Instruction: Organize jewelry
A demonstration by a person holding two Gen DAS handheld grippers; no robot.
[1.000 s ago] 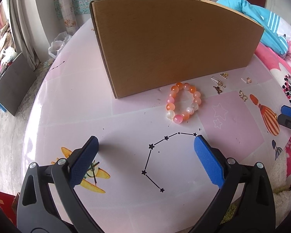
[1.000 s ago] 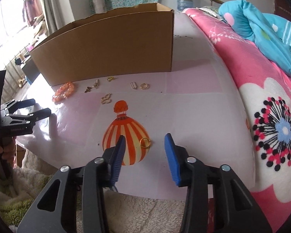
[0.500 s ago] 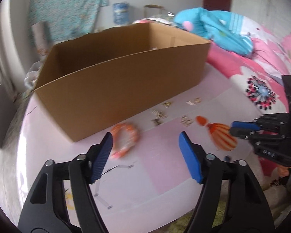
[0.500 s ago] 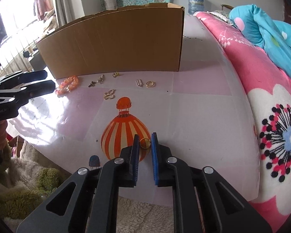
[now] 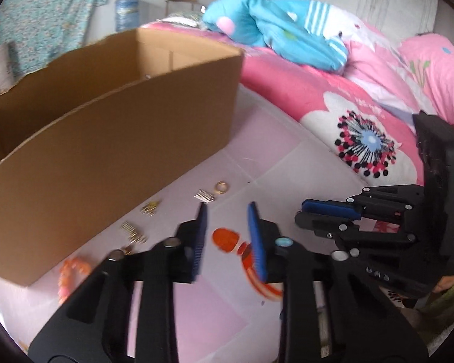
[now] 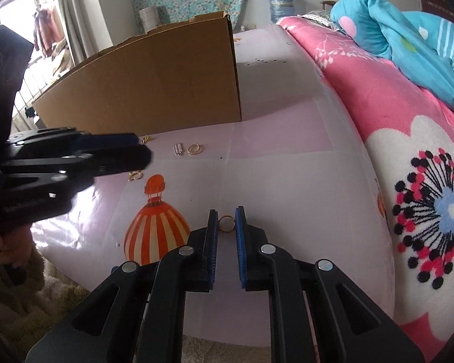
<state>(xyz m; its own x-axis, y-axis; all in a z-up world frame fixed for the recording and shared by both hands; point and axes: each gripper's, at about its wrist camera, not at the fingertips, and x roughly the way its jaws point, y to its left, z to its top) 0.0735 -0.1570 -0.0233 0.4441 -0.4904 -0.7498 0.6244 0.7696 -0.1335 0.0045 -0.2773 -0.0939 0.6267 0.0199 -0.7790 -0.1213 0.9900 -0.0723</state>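
Pink floral bed (image 6: 408, 151), bright window (image 6: 15, 15)

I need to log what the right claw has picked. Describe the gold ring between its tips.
The gold ring is a small, thin, plain hoop that looks like yellow metal. It sits pinched between the blue pads of the right claw, near their tips, its open centre facing the camera. Beneath it is the pale pink table cover, beside a striped balloon print.
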